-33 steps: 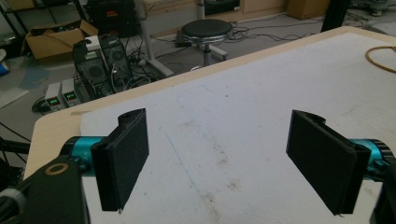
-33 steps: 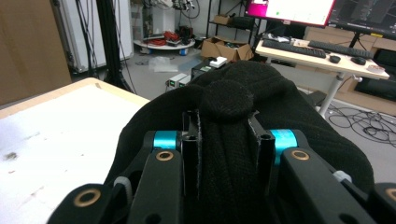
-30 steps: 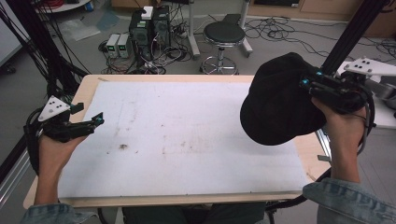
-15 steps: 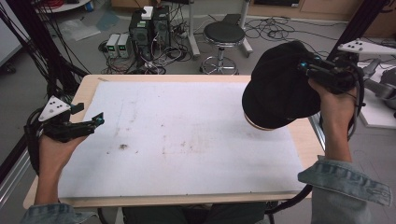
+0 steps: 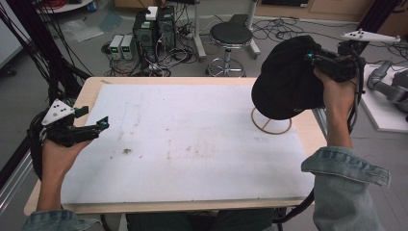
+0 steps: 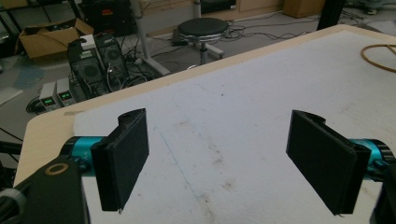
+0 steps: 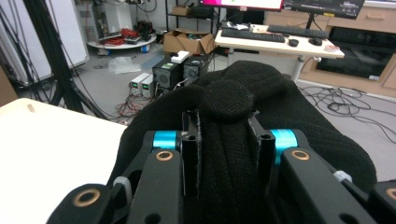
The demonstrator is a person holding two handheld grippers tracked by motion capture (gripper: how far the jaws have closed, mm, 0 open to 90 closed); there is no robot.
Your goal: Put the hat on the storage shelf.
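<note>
A black knitted hat [image 5: 287, 79] hangs in the air over the table's far right corner, and my right gripper [image 5: 313, 59] is shut on a fold of its fabric. In the right gripper view the hat [image 7: 233, 95] bulges between and beyond the two jaws of the right gripper [image 7: 224, 122]. Below the hat a thin wooden ring [image 5: 272, 126] lies flat on the white mat [image 5: 192, 139]. My left gripper [image 5: 103, 124] hovers at the mat's left edge, held level and open. The left gripper [image 6: 224, 156] has nothing between its pads, and the ring [image 6: 379, 57] shows far off.
The wooden table edge [image 5: 86, 94] frames the mat, which has small dark stains [image 5: 127, 151]. Behind the table stand a round stool [image 5: 231, 36] and computer boxes with cables [image 5: 154, 29]. A white surface with a grey device [image 5: 387, 84] lies to the right.
My right hand carried the hat toward the table's far right corner, and the wooden ring under it came into view. The left gripper stayed where it was.
</note>
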